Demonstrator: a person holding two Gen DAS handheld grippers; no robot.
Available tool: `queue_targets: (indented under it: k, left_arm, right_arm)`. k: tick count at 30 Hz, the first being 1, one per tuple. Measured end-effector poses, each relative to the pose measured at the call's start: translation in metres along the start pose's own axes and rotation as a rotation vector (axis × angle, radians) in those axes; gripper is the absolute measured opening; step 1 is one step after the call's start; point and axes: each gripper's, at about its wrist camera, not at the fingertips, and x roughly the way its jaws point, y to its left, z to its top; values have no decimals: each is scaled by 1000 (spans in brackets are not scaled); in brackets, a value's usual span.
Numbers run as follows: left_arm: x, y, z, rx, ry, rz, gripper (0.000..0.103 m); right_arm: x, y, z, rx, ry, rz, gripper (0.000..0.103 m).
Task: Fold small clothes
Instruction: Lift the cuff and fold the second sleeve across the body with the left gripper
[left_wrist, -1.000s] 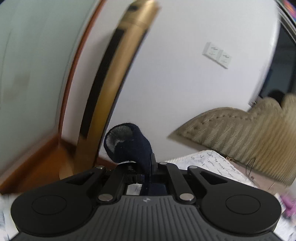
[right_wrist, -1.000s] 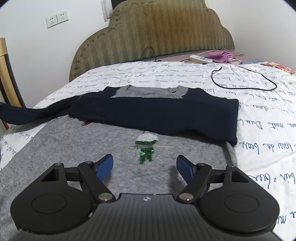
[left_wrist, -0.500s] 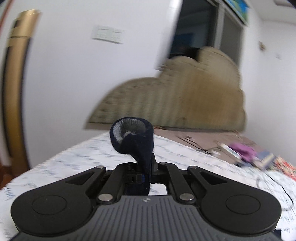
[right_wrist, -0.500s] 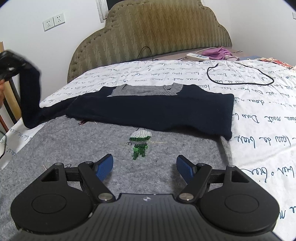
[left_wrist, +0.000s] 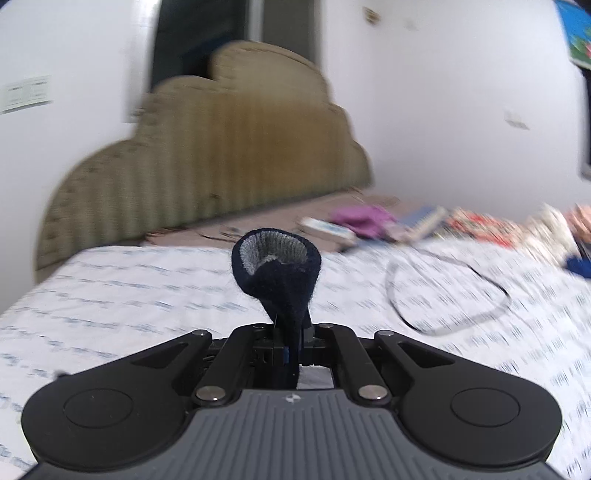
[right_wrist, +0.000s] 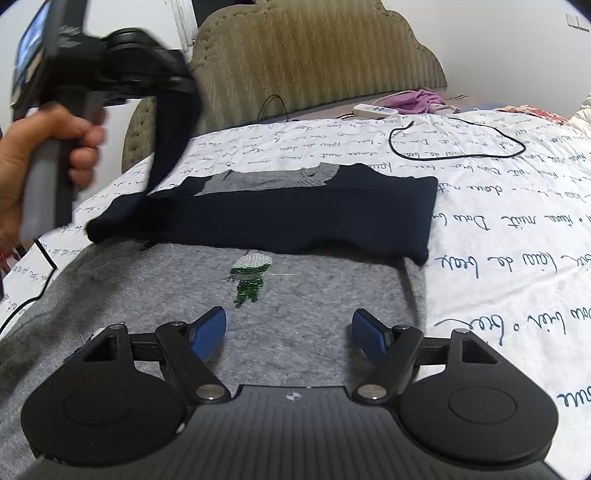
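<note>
At the far left of the right wrist view, a person's hand (right_wrist: 33, 166) grips the handle of the left gripper (left_wrist: 291, 345), which hangs blurred above the bed's left edge. Its jaws are pressed together on the navy sleeve (right_wrist: 173, 136) of a small sweater (right_wrist: 280, 295). In the left wrist view the sleeve's cuff (left_wrist: 277, 258) stands up out of the closed jaws, its mouth open and showing a grey ribbed inside. From the gripper the sleeve drops down to the sweater's left shoulder on the bed.

The sweater lies flat on the white bedsheet (right_wrist: 498, 206) printed with handwriting, near the bed's front edge and towards its left side. Its grey body, with a small green and white figure (right_wrist: 249, 277) stitched on the chest, fills the foreground. A navy band lies across the upper part of it, reaching the sweater's right edge, and the grey collar (right_wrist: 273, 177) shows just beyond that band.

The right gripper (right_wrist: 290, 334) hovers over the grey body just in front of the stitched figure, its blue pads (right_wrist: 208, 332) standing wide apart with only the fabric below and nothing between them.

Further right, a black cable (right_wrist: 458, 147) loops on the sheet towards the head of the bed. Behind it, near the padded olive headboard (right_wrist: 314, 55), sit a white remote (right_wrist: 375, 109) and a bundle of purple cloth (right_wrist: 424, 99). At the bed's far right edge there is some patterned red fabric, too blurred to make out.
</note>
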Motion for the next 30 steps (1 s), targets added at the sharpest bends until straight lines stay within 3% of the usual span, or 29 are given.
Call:
queue_targets:
  k: [6, 14, 17, 18, 20, 22, 25, 30]
  left_arm:
    - [20, -49, -35, 86, 103, -80, 4]
    - [45, -69, -60, 120, 239, -153, 5]
    - [51, -73, -69, 152, 285, -165, 10]
    - [52, -74, -71, 163, 297, -170, 15]
    - [51, -75, -73, 166, 315, -202, 37]
    - [46, -74, -72, 151, 303, -238, 89]
    - [34, -75, -68, 156, 221, -250, 96]
    - [26, -73, -65, 187, 217, -190, 96]
  right_arm:
    - [-2, -5, -4, 9, 4, -10, 78]
    - [-4, -12, -8, 19, 8, -24, 79]
    - [-6, -12, -9, 20, 11, -28, 79]
    - [-6, -12, -10, 20, 11, -29, 79]
    - [-6, -13, -10, 22, 13, -32, 79]
    - [-6, -14, -11, 24, 14, -35, 79]
    - [-5, -14, -12, 23, 17, -38, 80]
    - [-6, -14, -12, 21, 19, -43, 80]
